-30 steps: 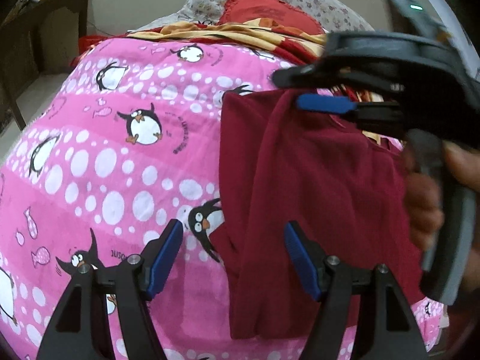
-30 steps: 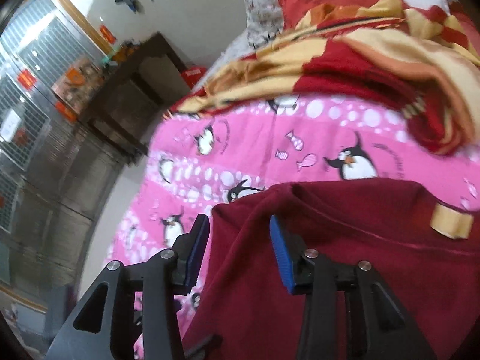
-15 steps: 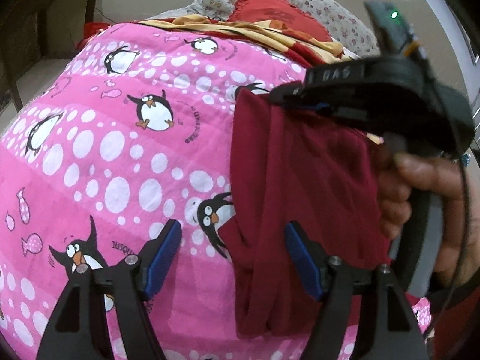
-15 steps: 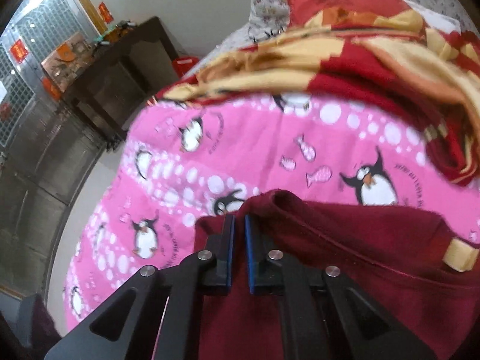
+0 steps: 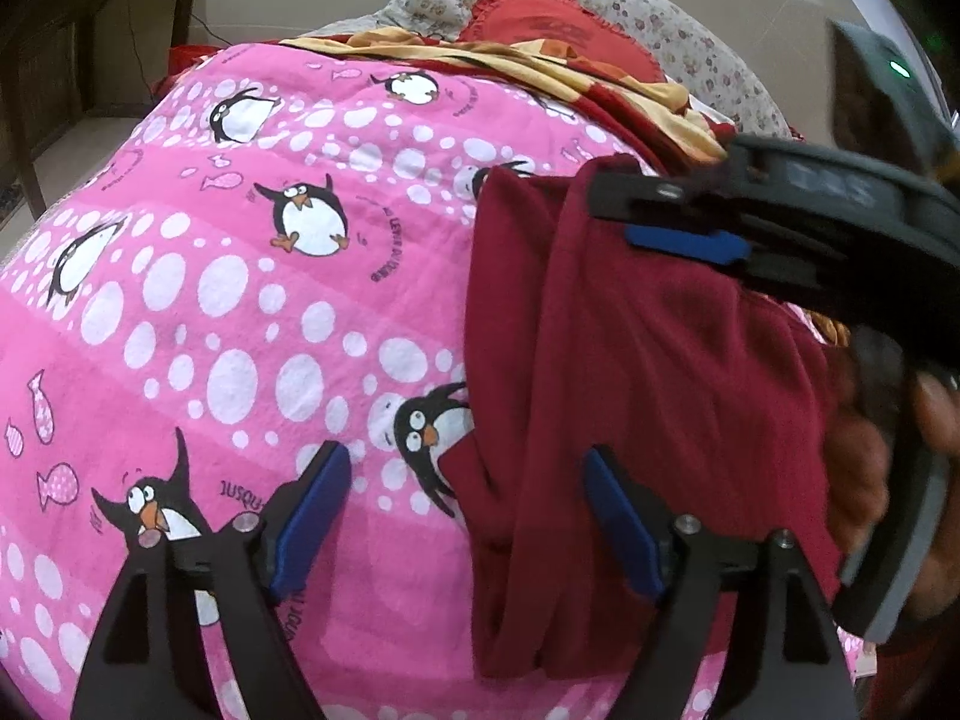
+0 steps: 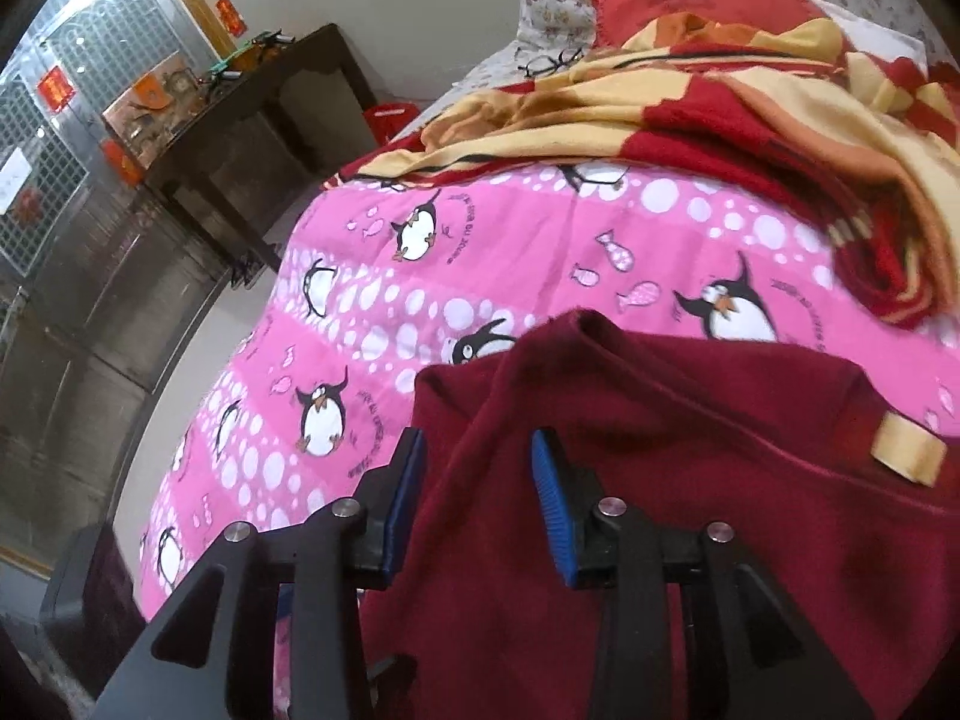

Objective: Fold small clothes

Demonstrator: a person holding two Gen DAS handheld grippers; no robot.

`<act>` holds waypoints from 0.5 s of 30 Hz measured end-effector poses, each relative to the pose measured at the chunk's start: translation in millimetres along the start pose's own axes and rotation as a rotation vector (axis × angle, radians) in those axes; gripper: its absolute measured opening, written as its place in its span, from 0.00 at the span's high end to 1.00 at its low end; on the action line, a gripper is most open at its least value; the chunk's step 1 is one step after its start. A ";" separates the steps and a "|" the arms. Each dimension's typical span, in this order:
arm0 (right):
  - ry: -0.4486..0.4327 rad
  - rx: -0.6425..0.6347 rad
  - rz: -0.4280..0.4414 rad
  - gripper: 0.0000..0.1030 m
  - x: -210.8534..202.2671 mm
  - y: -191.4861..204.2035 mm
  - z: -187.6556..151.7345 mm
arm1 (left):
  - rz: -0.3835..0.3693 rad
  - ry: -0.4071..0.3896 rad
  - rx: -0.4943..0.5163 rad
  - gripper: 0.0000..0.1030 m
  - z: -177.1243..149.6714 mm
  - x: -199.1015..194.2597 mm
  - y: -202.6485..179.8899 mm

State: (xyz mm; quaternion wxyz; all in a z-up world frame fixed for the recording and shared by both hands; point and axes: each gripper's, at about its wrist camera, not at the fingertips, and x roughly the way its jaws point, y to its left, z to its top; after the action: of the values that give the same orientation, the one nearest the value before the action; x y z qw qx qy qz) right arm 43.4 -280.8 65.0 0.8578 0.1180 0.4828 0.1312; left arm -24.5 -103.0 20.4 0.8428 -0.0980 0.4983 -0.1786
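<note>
Maroon fleece garment (image 5: pixel 648 360) lies partly folded on the pink penguin-print blanket (image 5: pixel 240 300) covering the bed. Left tool (image 5: pixel 468 516) is spread wide, straddling the garment's near-left edge, gripping nothing. Right tool (image 6: pixel 477 501) sits over the far corner, parted around a raised fold without pinching it.

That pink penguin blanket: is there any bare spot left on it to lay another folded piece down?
Yes. The pink penguin blanket lies bare to the left of the maroon garment, up to the striped red-and-yellow blanket heaped near the pillows. It is crowded on the right, where the left gripper and right gripper both hang open over the garment.
</note>
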 end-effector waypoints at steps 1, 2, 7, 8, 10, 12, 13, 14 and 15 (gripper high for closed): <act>-0.011 0.008 0.001 0.39 -6.2 -3.6 -4.0 | 0.002 -0.001 0.001 0.17 -0.5 -0.1 -0.2; -0.022 0.018 0.004 0.39 -13.0 -7.5 -9.2 | 0.005 -0.002 0.003 0.16 -0.8 -0.2 -0.6; -0.052 0.073 -0.039 0.39 -38.9 -40.3 -36.3 | 0.015 -0.004 -0.001 0.12 -2.2 1.9 -3.1; -0.057 0.083 -0.052 0.39 -42.2 -46.5 -39.3 | 0.015 -0.004 -0.004 0.11 -2.0 2.1 -3.5; -0.079 0.119 -0.086 0.39 -50.2 -64.6 -45.0 | 0.010 -0.002 -0.010 0.10 -2.2 2.5 -3.4; -0.110 0.159 -0.124 0.39 -59.8 -86.0 -47.8 | 0.006 -0.003 -0.008 0.09 -2.9 3.3 -3.1; -0.124 0.172 -0.138 0.39 -63.4 -94.7 -47.7 | 0.006 -0.004 -0.006 0.09 -3.2 3.6 -3.1; -0.140 0.184 -0.156 0.39 -65.8 -103.7 -47.4 | 0.006 -0.005 -0.006 0.09 -3.5 4.0 -3.3; -0.145 0.191 -0.179 0.39 -65.3 -113.1 -45.8 | 0.006 -0.006 -0.007 0.08 -3.7 4.4 -3.4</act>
State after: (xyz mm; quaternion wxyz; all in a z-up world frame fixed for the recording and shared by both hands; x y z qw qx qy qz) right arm -16.0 -405.5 56.7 0.8837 0.1647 0.4382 -0.0012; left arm -26.4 -107.8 16.2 0.8445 -0.0997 0.4966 -0.1740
